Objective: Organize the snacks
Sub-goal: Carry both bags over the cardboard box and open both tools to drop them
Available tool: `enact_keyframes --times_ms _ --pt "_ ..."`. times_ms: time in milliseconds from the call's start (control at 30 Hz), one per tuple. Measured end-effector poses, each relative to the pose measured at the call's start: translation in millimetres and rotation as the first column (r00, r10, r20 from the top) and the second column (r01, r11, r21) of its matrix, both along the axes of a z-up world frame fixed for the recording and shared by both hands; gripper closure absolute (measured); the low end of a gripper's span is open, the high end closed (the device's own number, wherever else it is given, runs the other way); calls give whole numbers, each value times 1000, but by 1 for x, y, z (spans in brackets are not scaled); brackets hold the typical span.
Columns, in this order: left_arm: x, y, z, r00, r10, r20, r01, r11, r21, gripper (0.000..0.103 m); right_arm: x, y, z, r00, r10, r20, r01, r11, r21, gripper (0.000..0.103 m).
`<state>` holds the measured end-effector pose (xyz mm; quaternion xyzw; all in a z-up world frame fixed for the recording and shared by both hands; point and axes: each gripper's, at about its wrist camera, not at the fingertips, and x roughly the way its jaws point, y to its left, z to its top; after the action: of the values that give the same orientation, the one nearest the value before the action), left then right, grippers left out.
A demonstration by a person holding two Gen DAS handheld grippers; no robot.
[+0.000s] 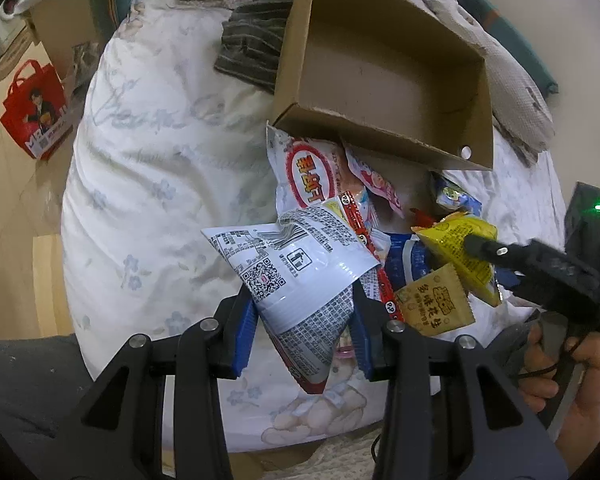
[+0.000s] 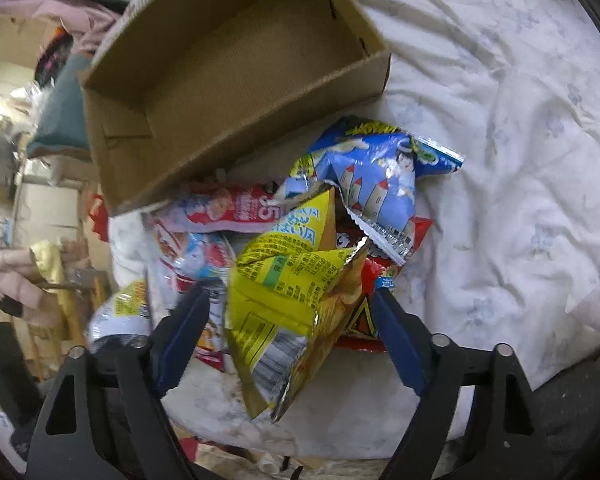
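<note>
An open cardboard box (image 1: 380, 136) (image 2: 240, 128) lies on the bed, its inside bare, with a heap of snack packets against its near wall. My left gripper (image 1: 302, 322) is shut on a white packet with a QR code (image 1: 292, 256), held above the duvet. My right gripper (image 2: 290, 304) hangs over the heap with a crumpled yellow packet (image 2: 288, 296) (image 1: 460, 240) between its blue pads (image 2: 184, 332); the pads stand clear of it on both sides. One of its fingers (image 1: 484, 246) lies over that packet. A blue packet (image 2: 380, 168), a red one (image 2: 380, 280) and a tan peanut packet (image 1: 436, 304) lie beside.
A white flowered duvet (image 1: 160, 160) (image 2: 500, 160) covers the bed. A striped cloth (image 1: 256, 48) lies beyond the box. A red tote bag (image 1: 36, 112) stands on the floor at the left. A person's hand (image 1: 560, 360) holds the right gripper's handle.
</note>
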<state>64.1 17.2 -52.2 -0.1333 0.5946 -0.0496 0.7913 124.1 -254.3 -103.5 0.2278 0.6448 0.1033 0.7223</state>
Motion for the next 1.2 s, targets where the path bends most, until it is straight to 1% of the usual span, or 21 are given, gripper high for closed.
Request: enact_keyframes --times_ms 67,100,167,200,300,433,500,533,633,767,900,967,1000,1100,1200 --pt "-1 1 2 1000 -2 20 1 1000 16 66 0 3 -6 1000 7 -21 -7 1000 3 41" --pt "-2 2 3 1000 2 24 -2 1000 14 66 0 4 -7 1000 11 -17 -11 1000 7 45" --pt "-3 5 3 1000 8 21 -9 1000 4 66 -1 3 -2 1000 11 1 -11 1000 4 49" --pt "-3 6 2 1000 13 20 -13 1000 1 66 -3 2 2 1000 13 23 -13 1000 6 52" --pt "-3 9 4 1000 20 23 -21 1000 1 66 -9 -2 13 998 17 65 -19 999 30 56" --pt "0 11 12 999 35 37 -34 999 -16 66 -17 -7 32 992 29 126 -37 997 63 57" --pt "4 11 20 998 39 49 -38 999 -22 66 -20 -10 46 983 35 178 -51 995 84 57" --pt "7 10 23 998 39 54 -38 999 -23 66 -20 -12 50 981 36 190 -53 995 86 57" --pt "18 7 36 996 34 80 -34 999 -5 66 -14 -17 62 974 33 224 -55 994 93 57" --pt "42 -1 53 993 12 120 -15 1000 20 66 4 -20 71 967 27 255 -52 994 91 57" --pt "71 -12 67 986 -26 165 19 999 44 66 32 -19 84 956 35 290 -57 996 70 57" --pt "88 -20 71 981 -49 189 36 997 72 66 48 -18 88 952 27 304 -51 996 73 57" --pt "97 -24 72 979 -60 197 44 995 86 66 55 -17 89 950 22 310 -47 996 75 57" --pt "117 -33 71 975 -71 210 51 994 99 66 73 -14 89 944 15 329 -44 996 81 57" --pt "135 -41 66 966 -87 245 56 990 132 66 92 -9 81 933 27 360 -53 997 61 57"
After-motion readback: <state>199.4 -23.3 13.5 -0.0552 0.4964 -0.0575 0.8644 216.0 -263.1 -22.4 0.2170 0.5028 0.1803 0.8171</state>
